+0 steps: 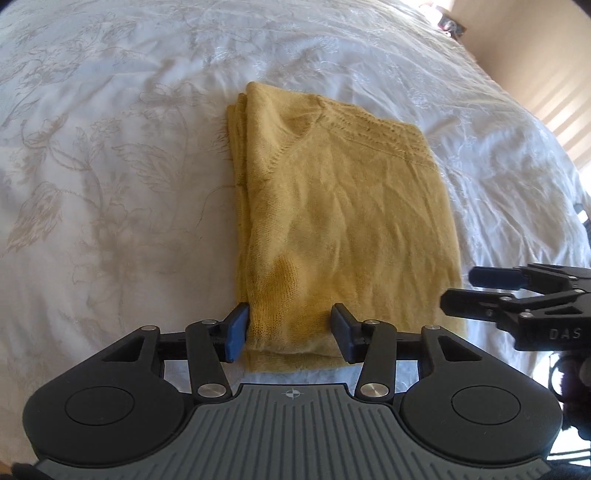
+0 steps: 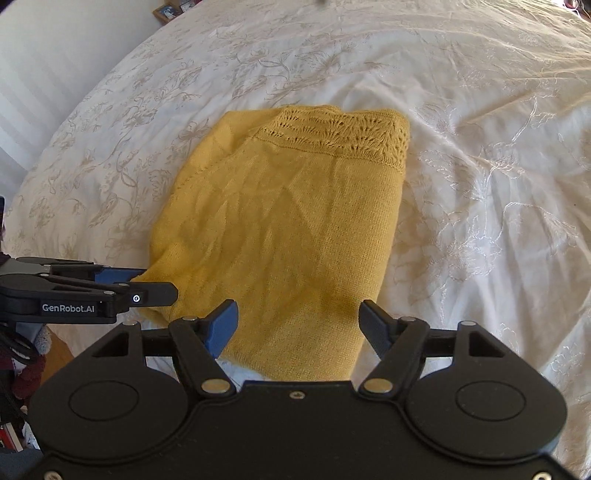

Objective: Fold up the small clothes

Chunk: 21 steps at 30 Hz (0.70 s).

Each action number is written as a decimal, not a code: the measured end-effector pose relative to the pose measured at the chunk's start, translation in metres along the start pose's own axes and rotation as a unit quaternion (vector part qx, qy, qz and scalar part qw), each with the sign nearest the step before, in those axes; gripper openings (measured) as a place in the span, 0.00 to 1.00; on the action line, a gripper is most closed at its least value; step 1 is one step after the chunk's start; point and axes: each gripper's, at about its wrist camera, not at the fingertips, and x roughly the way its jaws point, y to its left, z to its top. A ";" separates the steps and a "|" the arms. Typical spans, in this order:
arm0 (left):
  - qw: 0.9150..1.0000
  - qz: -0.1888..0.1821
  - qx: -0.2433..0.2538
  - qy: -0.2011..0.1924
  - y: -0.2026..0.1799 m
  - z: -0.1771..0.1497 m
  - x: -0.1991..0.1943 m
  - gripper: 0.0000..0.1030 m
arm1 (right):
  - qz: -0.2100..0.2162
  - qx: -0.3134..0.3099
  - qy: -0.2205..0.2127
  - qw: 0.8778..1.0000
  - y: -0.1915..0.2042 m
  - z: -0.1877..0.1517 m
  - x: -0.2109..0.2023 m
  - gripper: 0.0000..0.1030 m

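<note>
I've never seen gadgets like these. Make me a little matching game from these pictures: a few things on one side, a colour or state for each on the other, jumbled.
Things:
1. sweater
2. bedspread
3. left gripper
4. picture frame

Descriptions:
A. white with a faint flower pattern
B. open, fingers at the garment's near edge
C. yellow, folded into a rectangle
D. wooden, beyond the bed's far edge

Pairs: 1-C, 2-A, 3-B, 4-D
</note>
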 end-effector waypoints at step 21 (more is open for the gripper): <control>0.993 -0.073 -0.079 0.046 0.027 -0.022 0.006 0.01 | 0.001 0.017 -0.014 1.000 -0.021 -0.024 -0.020 0.74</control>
